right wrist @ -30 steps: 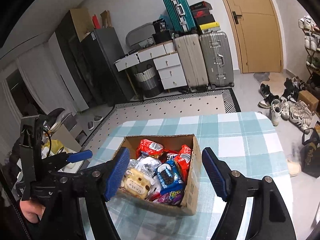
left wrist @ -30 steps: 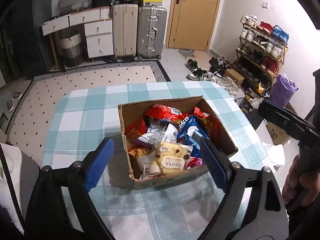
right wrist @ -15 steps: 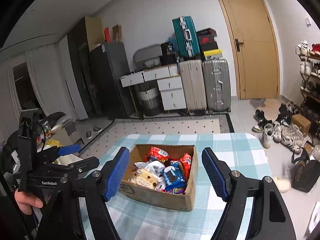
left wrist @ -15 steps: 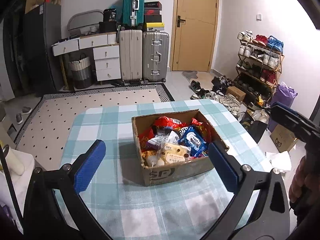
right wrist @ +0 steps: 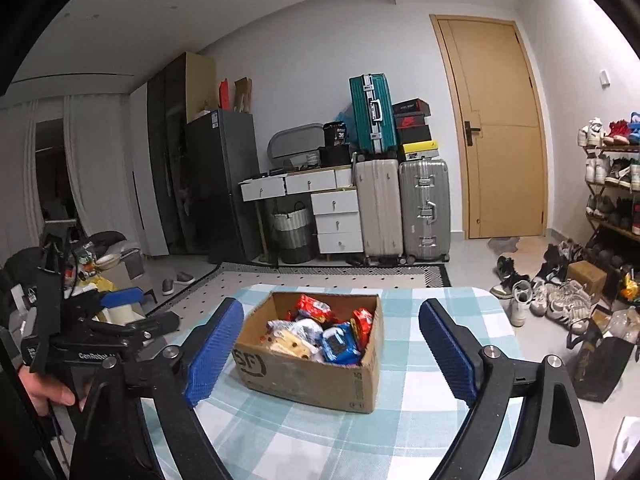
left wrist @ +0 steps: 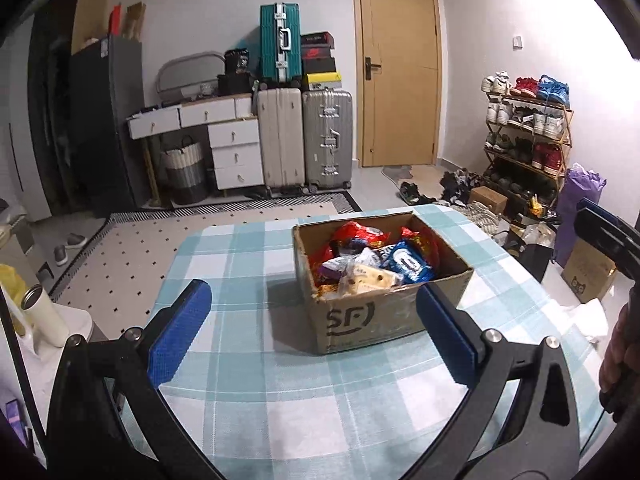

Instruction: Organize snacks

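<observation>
The snacks [left wrist: 374,258] lie heaped in the open box [left wrist: 360,320], filling it nearly to the rim: a red bag at the far end, a blue biscuit pack [right wrist: 339,343] toward the right wall, a pale spotted packet [left wrist: 370,280] at the near end. The box is brown cardboard with dark letters on its near face, and it stands on the bench [left wrist: 256,248], on a teal-and-white checked cloth, toward the far right part of the top.

Your left tongs [left wrist: 316,330] hang on the near side of the box, released, the blue pads spread wide; their jaws have just been opening, and nothing is between them but cloth and, farther off, the box's near face. No pad touches the box. Your right tongs [right wrist: 330,348] also hang on the near side of the box, a bit to its right, released too; their jaws have just been opening, and the box shows in the gap between the pads, apart from both.

From the right wrist view, your left hand [right wrist: 44,390] grips its handle to the left of the box. From the left wrist view, your right hand [left wrist: 618,354] shows at the edge, right of the box.

Beyond the box are a dotted rug [left wrist: 132,256], then suitcases [left wrist: 304,140] and white drawers [left wrist: 236,148] against the wall, a door [left wrist: 400,64] beside them, and a shoe rack [left wrist: 528,136] off to the right.
</observation>
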`<action>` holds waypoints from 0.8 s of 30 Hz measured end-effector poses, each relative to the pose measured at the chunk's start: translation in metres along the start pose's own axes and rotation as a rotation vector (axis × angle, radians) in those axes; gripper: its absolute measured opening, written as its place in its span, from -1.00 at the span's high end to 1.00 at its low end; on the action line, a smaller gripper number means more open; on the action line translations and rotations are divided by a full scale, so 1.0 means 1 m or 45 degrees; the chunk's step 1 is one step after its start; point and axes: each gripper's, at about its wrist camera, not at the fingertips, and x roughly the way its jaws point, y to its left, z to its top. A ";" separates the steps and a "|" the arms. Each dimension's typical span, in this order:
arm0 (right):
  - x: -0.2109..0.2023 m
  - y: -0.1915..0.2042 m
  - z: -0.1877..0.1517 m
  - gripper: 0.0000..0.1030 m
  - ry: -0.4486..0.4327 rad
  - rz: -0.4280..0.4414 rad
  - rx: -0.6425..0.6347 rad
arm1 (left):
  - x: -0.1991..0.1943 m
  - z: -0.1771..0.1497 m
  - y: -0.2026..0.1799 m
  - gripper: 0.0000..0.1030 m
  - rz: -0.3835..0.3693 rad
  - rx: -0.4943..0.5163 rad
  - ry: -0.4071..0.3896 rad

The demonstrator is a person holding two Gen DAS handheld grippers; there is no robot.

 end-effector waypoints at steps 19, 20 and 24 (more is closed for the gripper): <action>-0.005 -0.015 -0.066 -0.77 -0.005 -0.099 -0.011 | 0.029 -0.081 0.036 -0.98 0.043 -0.088 -0.045; -0.004 -0.014 -0.069 -0.77 -0.006 -0.102 -0.017 | 0.033 -0.086 0.037 -0.98 0.048 -0.095 -0.040; 0.000 -0.012 -0.083 -0.77 -0.010 -0.122 -0.054 | 0.041 -0.103 0.042 -0.98 0.066 -0.115 -0.045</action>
